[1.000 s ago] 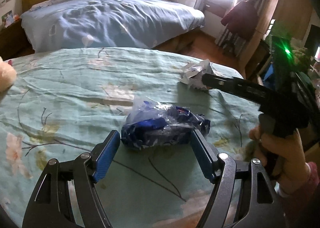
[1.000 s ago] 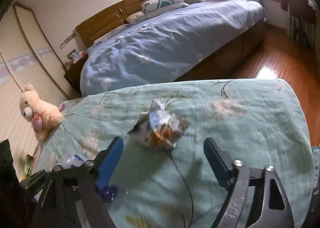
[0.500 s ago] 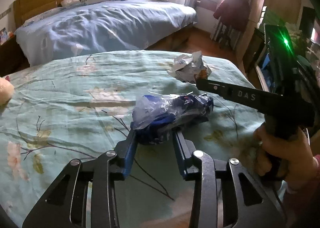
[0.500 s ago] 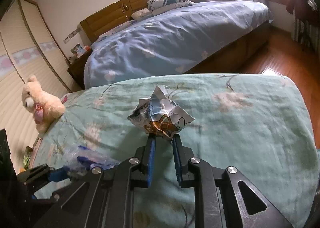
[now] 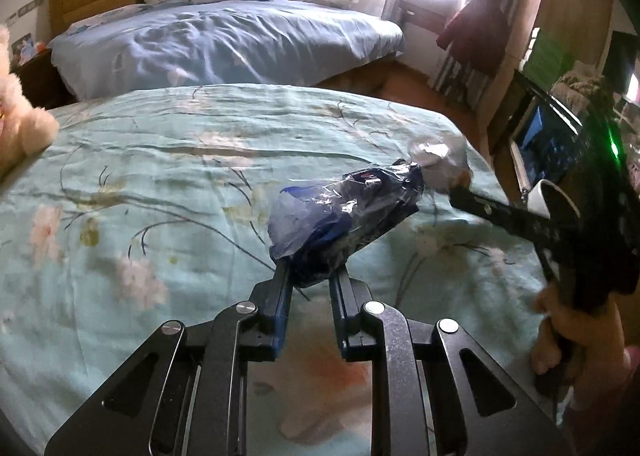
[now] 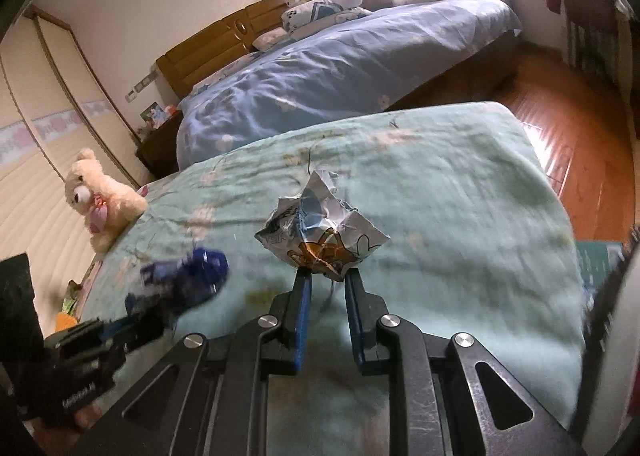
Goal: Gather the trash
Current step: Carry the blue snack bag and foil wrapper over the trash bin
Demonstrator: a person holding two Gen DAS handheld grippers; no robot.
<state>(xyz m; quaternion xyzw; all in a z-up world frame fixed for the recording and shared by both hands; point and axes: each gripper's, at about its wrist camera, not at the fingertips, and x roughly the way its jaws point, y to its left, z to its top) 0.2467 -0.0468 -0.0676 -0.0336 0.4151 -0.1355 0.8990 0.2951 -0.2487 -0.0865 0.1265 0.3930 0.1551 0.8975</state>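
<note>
A crumpled blue plastic wrapper [image 5: 344,216] hangs above the green floral bedspread [image 5: 160,184], and my left gripper [image 5: 310,276] is still closing its jaws on its lower end. In the right wrist view the same blue wrapper [image 6: 188,276] appears blurred at the left. My right gripper [image 6: 326,276] is shut on a crumpled white printed wrapper [image 6: 320,232], held clear of the bedspread [image 6: 440,216]. In the left wrist view the white wrapper [image 5: 436,160] shows blurred at the right gripper's tip, with a hand [image 5: 560,336] below it.
A cream plush bear [image 6: 100,204] sits at the bedspread's left edge. Beyond is a second bed with a blue quilt [image 5: 224,40] and a wooden headboard. Wooden floor [image 6: 568,104] lies to the right. Dark furniture and a screen [image 5: 560,128] stand at the far right.
Both grippers closed on their wrappers and lifted them off the bedspread. Both have since swung across the bed, the blue wrapper now raised and tilted up to the right.
</note>
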